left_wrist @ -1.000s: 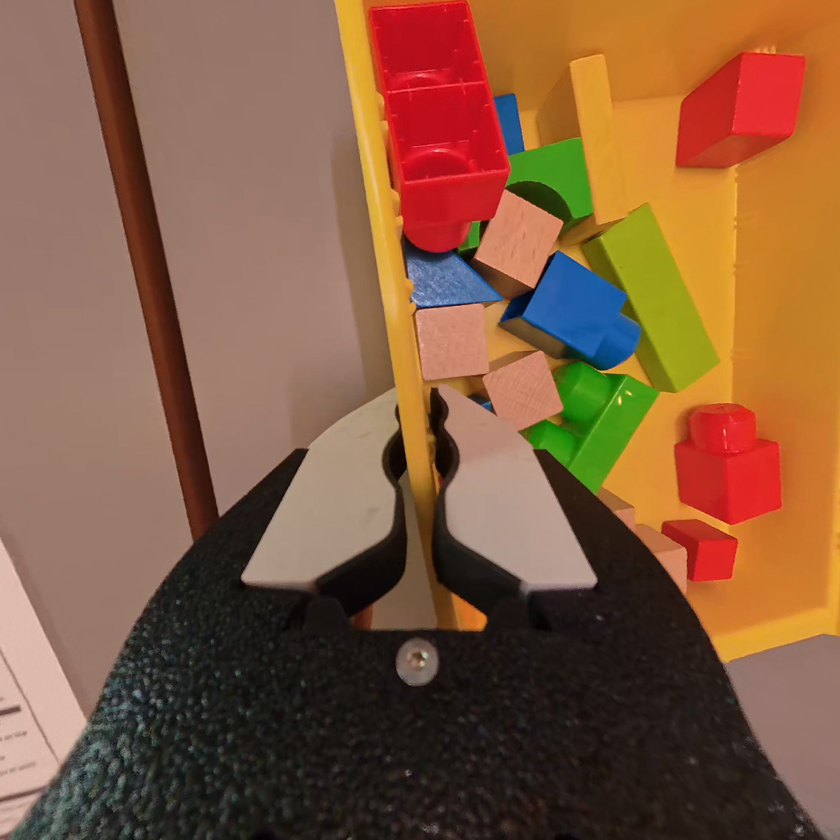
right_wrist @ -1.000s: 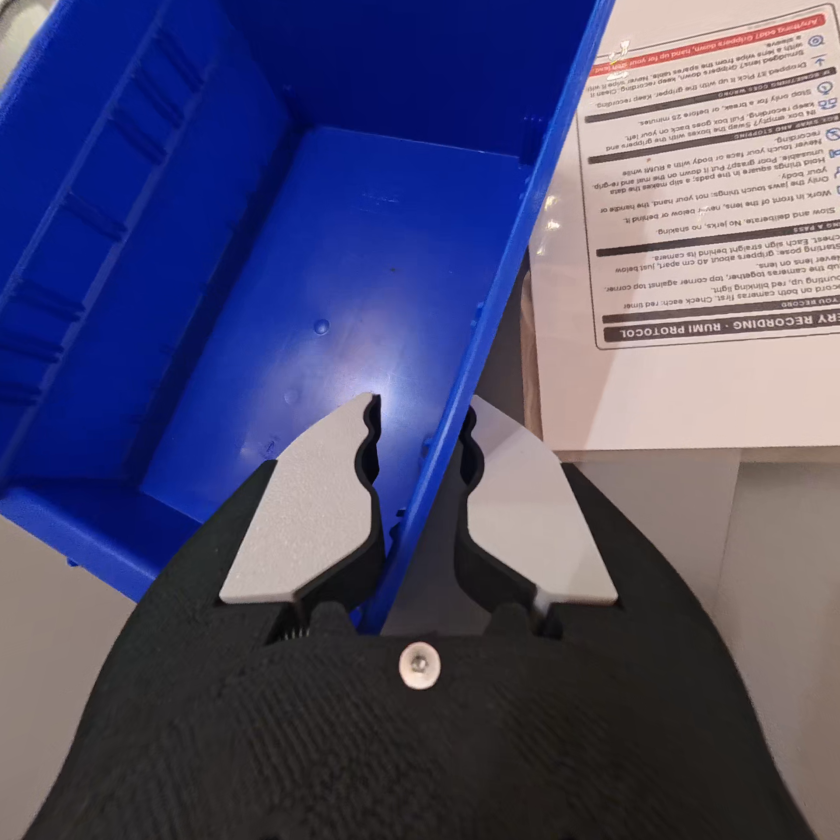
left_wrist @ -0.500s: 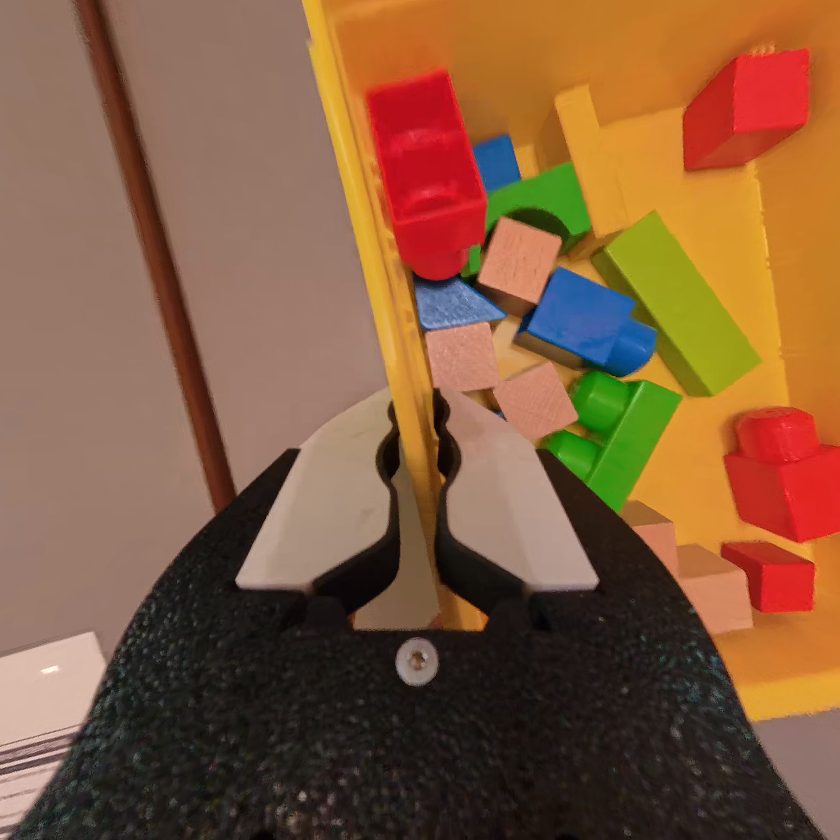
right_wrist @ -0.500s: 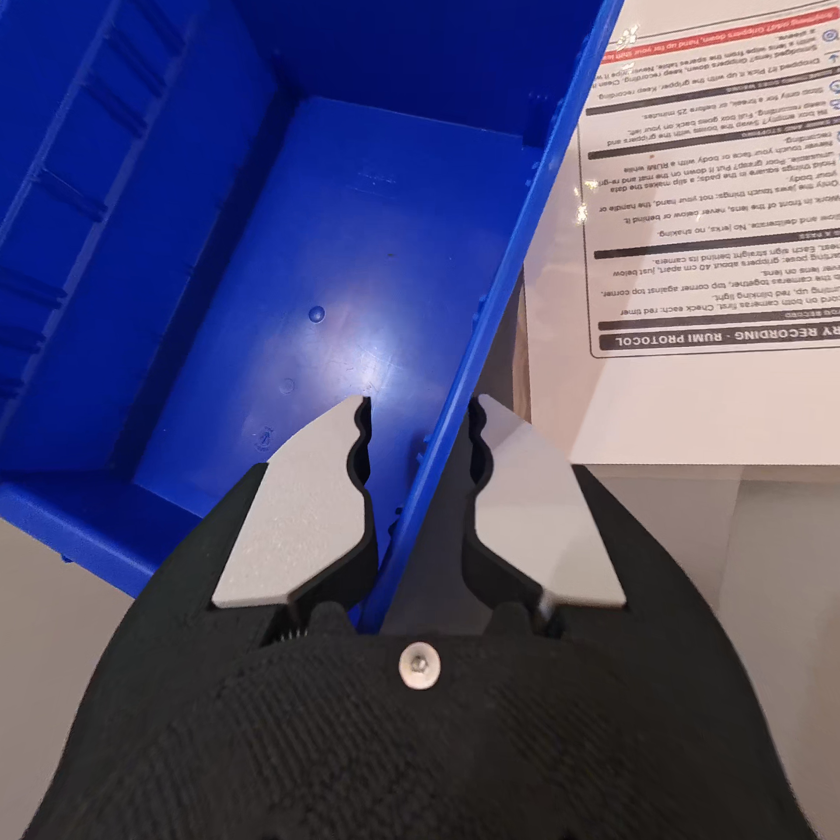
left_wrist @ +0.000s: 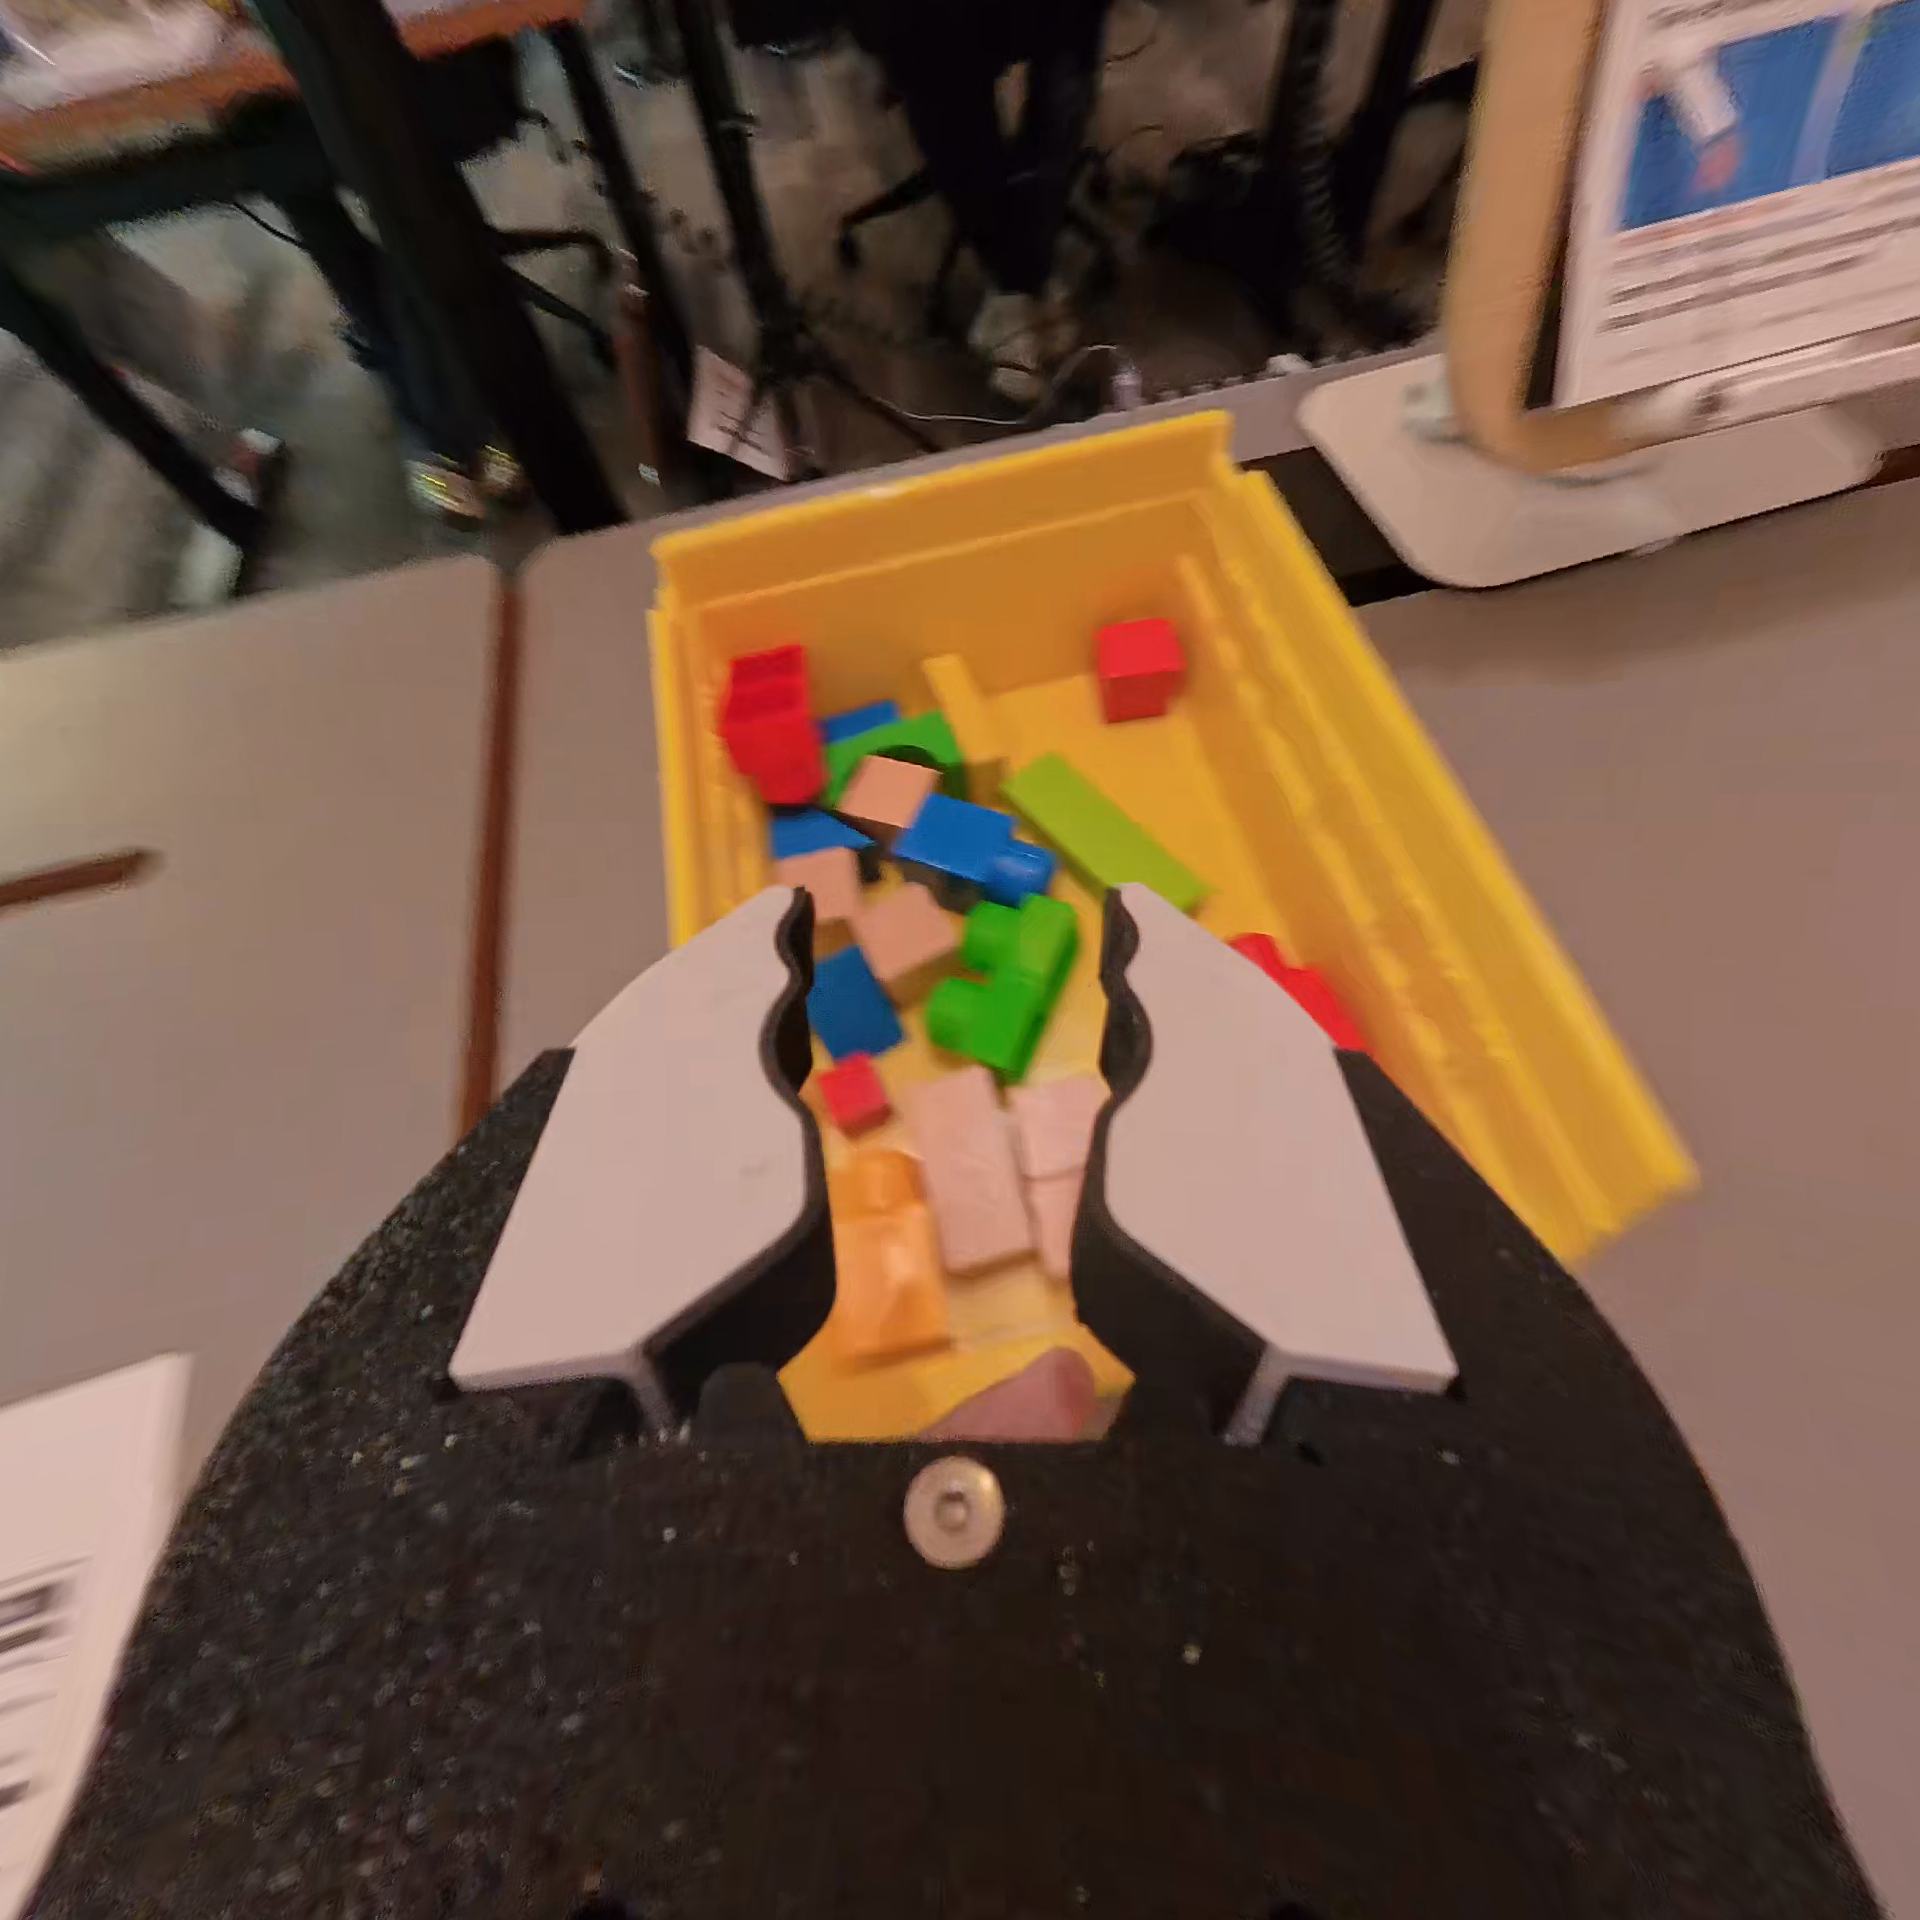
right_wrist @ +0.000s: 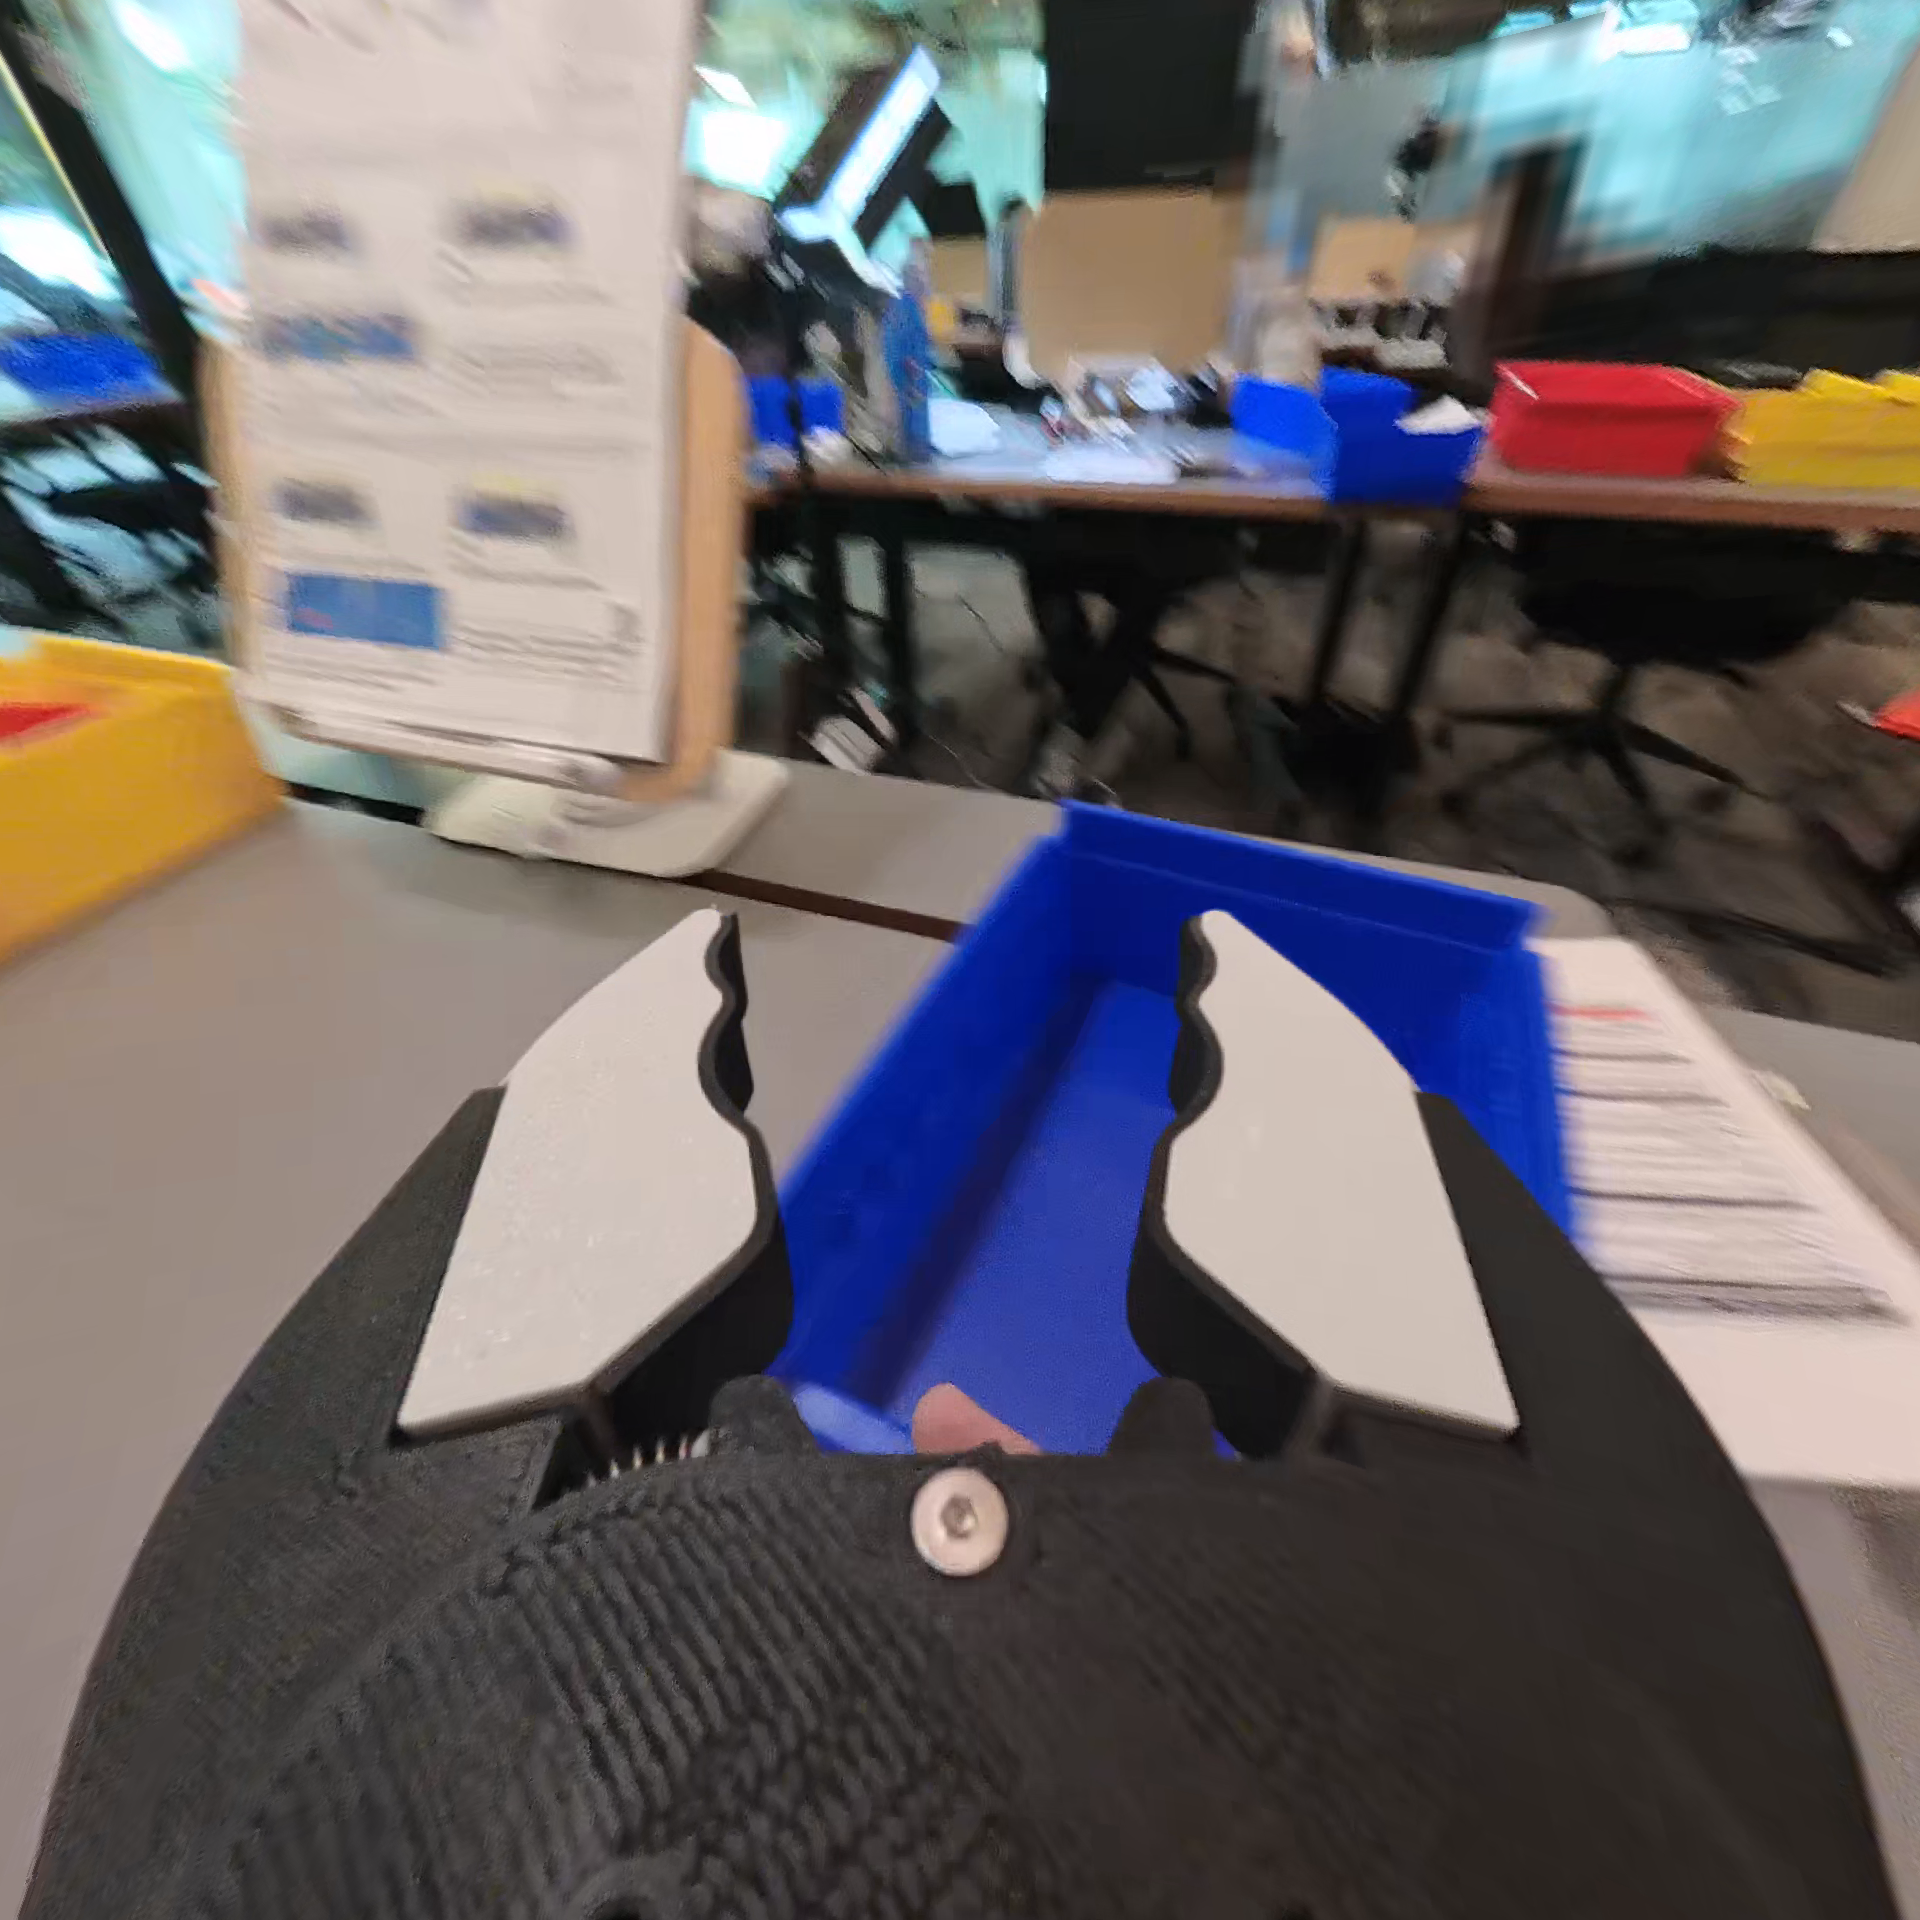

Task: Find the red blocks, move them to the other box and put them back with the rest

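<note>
The yellow box [left_wrist: 1455, 935] sits on the grey table and holds mixed blocks. Red ones show in it: a large red brick [left_wrist: 769, 727] at the far left, a red cube [left_wrist: 1138, 667] at the back, a small red block [left_wrist: 854, 1093] near my fingers, and a red block [left_wrist: 1299, 987] behind my right finger. My left gripper [left_wrist: 956, 935] is open and empty above the box's near end. In the right wrist view, the blue box [right_wrist: 1247, 935] stands empty, and my right gripper [right_wrist: 961, 951] is wide open and empty above its near end.
A white stand with a printed sheet [right_wrist: 457, 416] stands at the table's far edge between the boxes. A printed paper sheet [right_wrist: 1704, 1143] lies right of the blue box; another [left_wrist: 62, 1558] lies at the left. The yellow box's corner [right_wrist: 104, 769] shows at far left.
Both grippers let go of the box walls, opened wide and pulled back and up. The views tilted from looking straight down to looking forward over the boxes.
</note>
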Demonstrator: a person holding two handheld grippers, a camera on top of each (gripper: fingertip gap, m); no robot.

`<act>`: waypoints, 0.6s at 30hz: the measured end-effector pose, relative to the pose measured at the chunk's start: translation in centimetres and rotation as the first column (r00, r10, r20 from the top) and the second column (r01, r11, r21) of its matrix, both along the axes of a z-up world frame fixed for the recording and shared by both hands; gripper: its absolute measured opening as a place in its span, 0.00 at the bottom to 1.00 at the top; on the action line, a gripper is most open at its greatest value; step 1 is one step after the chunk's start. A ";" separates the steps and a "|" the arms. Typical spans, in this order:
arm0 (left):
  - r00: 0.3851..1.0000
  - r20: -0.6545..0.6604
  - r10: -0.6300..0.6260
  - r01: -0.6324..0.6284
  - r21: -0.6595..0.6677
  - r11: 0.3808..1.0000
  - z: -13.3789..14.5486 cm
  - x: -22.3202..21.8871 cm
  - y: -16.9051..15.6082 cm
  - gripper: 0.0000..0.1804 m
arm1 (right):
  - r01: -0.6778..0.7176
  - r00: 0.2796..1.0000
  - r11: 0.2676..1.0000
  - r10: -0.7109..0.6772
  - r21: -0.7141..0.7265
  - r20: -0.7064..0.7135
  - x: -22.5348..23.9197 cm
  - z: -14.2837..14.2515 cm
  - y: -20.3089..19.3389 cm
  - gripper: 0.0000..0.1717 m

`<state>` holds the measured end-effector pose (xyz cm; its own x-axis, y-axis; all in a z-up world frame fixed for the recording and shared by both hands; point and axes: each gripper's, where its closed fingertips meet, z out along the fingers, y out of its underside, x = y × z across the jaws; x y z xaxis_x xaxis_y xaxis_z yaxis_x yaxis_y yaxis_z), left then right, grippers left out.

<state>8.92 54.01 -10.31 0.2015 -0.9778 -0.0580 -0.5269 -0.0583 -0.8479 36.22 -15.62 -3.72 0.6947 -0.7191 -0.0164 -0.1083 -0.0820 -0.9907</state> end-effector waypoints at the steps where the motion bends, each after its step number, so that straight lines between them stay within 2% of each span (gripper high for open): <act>1: 1.000 0.002 -0.019 0.019 -0.077 0.997 -0.3 -0.4 -1.1 0.33 | -0.042 0.999 0.998 0.041 0.041 0.016 -2.0 0.2 1.7 0.48; 4: 1.000 -0.021 -0.010 0.005 -0.240 0.971 -1.4 -1.5 -2.7 0.37 | -0.115 0.993 0.987 0.112 0.114 0.035 -7.0 -0.6 5.7 0.52; 7: 0.996 -0.086 0.029 -0.056 -0.330 0.942 -2.8 -2.3 -2.9 0.37 | -0.169 0.985 0.978 0.164 0.120 0.049 -10.6 -2.4 8.5 0.52; 10: 0.988 -0.147 -0.043 -0.023 -0.415 0.910 -4.3 -2.5 -4.7 0.38 | -0.190 0.982 0.978 0.189 0.089 0.027 -12.5 -5.0 9.9 0.51; 13: 0.967 -0.224 -0.125 0.015 -0.436 0.900 -5.6 -2.2 -6.6 0.37 | -0.201 0.979 0.976 0.202 0.084 -0.009 -13.6 -6.8 10.4 0.51; 18: 0.915 -0.377 -0.146 -0.013 -0.387 0.922 -7.7 -0.1 -8.1 0.36 | -0.195 0.977 0.966 0.206 0.167 -0.052 -14.2 -7.4 10.0 0.47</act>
<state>8.85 45.92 -17.99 0.1736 -0.9516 0.2538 -0.8239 -0.2815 -0.4919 21.99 -5.62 -11.11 0.8179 -0.5491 -0.1720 -0.1735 0.0497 -0.9836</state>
